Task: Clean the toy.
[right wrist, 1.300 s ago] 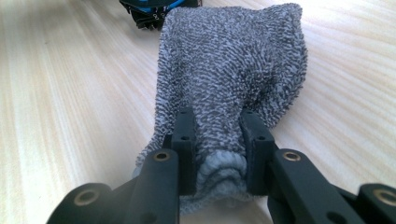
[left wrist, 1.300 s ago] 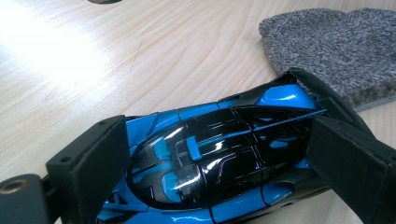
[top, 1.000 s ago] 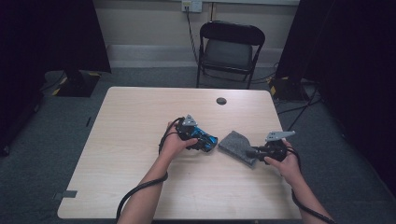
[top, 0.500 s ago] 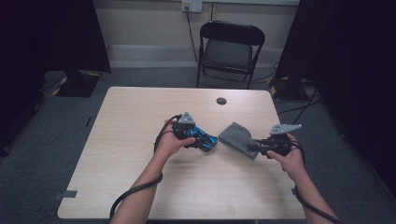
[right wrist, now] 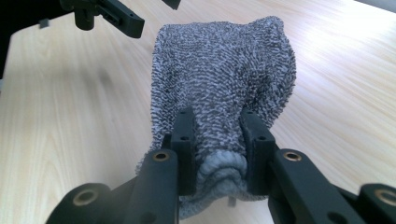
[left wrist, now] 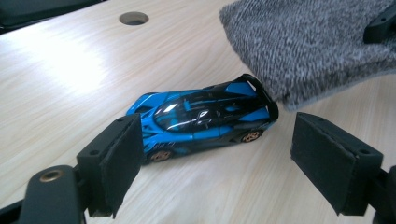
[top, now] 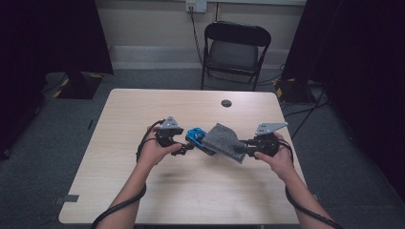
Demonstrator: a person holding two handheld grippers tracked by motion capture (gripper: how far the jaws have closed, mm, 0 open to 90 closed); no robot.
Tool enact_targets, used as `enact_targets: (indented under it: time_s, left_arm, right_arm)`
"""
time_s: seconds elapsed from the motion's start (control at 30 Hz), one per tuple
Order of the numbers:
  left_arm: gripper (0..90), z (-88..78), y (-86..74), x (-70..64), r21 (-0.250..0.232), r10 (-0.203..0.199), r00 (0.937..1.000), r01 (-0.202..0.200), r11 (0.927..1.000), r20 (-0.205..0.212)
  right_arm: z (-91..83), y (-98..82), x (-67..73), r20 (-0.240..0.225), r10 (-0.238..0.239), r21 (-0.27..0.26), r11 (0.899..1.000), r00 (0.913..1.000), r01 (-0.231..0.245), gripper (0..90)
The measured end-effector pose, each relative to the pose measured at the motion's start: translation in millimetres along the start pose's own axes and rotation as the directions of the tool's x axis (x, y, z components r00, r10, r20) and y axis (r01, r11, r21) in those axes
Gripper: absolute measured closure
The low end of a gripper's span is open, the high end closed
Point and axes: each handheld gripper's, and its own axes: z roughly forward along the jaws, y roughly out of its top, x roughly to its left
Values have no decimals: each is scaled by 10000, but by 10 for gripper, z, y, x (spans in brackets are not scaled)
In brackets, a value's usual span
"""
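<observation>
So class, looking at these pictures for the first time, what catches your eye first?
A bright blue toy car in the middle of the pale wooden table, between the open pads of the left tongs. Beside it, the right tongs pinch a grey knitted cloth that hangs by the car's rear end.

My grey knitted cloth (right wrist: 224,70) is bunched at one end between my right-hand pads, the rest spreading out above the table towards the toy car; in the high view (top: 222,140) it slants over the car's far end. The toy car (left wrist: 205,116) is blue and black with gold wheels, low and sleek. It sits on its wheels on the wooden tabletop, lying crosswise between my left-hand pads, which stand clear of it.
</observation>
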Motion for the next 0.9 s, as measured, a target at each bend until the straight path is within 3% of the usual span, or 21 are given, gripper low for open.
enact_targets:
  time_s: [0.3, 0.5, 0.53, 0.57, 0.77, 0.9]
  left_arm:
    - [169, -353, -136, 92, -268, -36, 9989, 24, 9996, -473]
    - [167, -542, -244, 135, -373, -155, 9975, 129, 9992, -692]
    - [168, -563, -262, 136, -384, -147, 9972, 119, 9992, -739]
    - [168, -579, -284, 133, -385, -143, 9971, 114, 9992, -748]
    - [172, -613, -436, 140, -334, -279, 9966, 253, 9991, -778]
    - [182, -579, -521, 147, -327, -262, 9979, 244, 9992, -586]
  right_arm:
    - [414, 121, 145, -631, -274, 346, 9990, 9976, 297, 706]
    - [714, 208, 333, -1294, -608, 459, 9967, 9897, 672, 705]
    - [830, 225, 392, -1476, -705, 518, 9955, 9865, 789, 705]
    - [830, 225, 392, -1476, -705, 518, 9955, 9865, 789, 705]
    - [1195, 224, 534, -1995, -890, 852, 9905, 9758, 1078, 699]
    - [1381, 206, 586, -2186, -985, 1083, 9863, 9708, 1245, 698]
